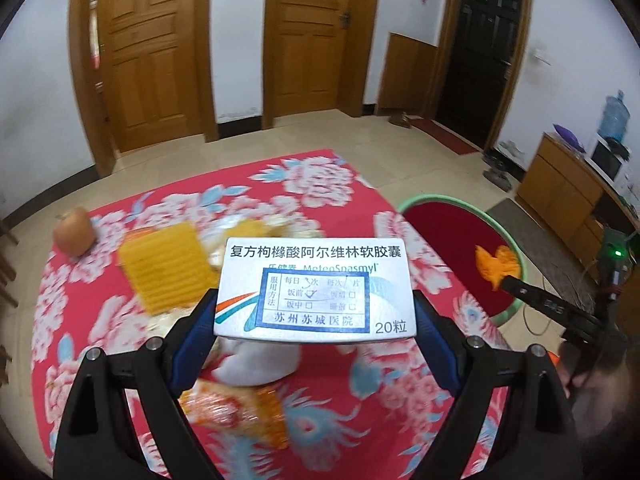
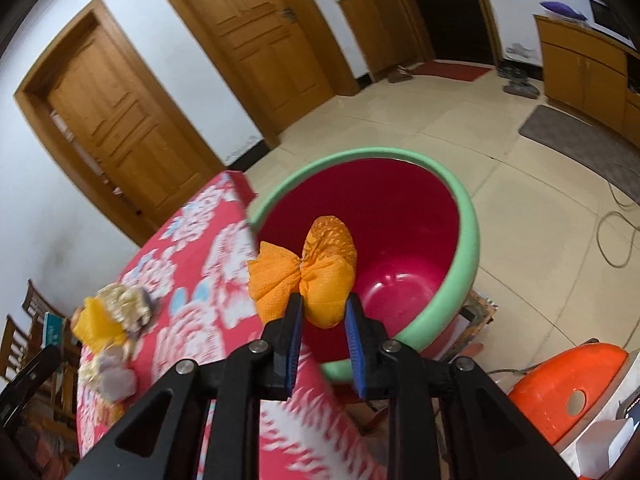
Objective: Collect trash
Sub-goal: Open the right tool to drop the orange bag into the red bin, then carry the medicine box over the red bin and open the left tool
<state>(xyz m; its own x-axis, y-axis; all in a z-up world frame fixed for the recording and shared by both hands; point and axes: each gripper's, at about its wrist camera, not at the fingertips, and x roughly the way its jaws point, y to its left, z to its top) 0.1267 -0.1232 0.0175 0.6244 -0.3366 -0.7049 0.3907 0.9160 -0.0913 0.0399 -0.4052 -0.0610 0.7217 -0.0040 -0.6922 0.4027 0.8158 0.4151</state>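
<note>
My left gripper point(image 1: 314, 300) is shut on a white medicine box point(image 1: 316, 280) with blue print, held flat above the table with the red floral cloth point(image 1: 320, 184). The box spans the whole gap between the blue pads. My right gripper point(image 2: 324, 300) grips an orange crumpled wad point(image 2: 320, 272) at its fingertips, above the red basin with a green rim point(image 2: 468, 240) beside the table's edge. In the left wrist view the right gripper point(image 1: 510, 282) and the orange wad point(image 1: 496, 266) show at the right, over the basin's rim point(image 1: 440, 200).
On the cloth lie an onion point(image 1: 74, 232), a yellow ribbed piece point(image 1: 168, 268), a white tissue point(image 1: 260, 364) and an orange wrapper point(image 1: 236, 404). An orange plastic stool point(image 2: 568, 380) stands right of the basin. A wooden cabinet point(image 1: 560, 184) lines the right wall.
</note>
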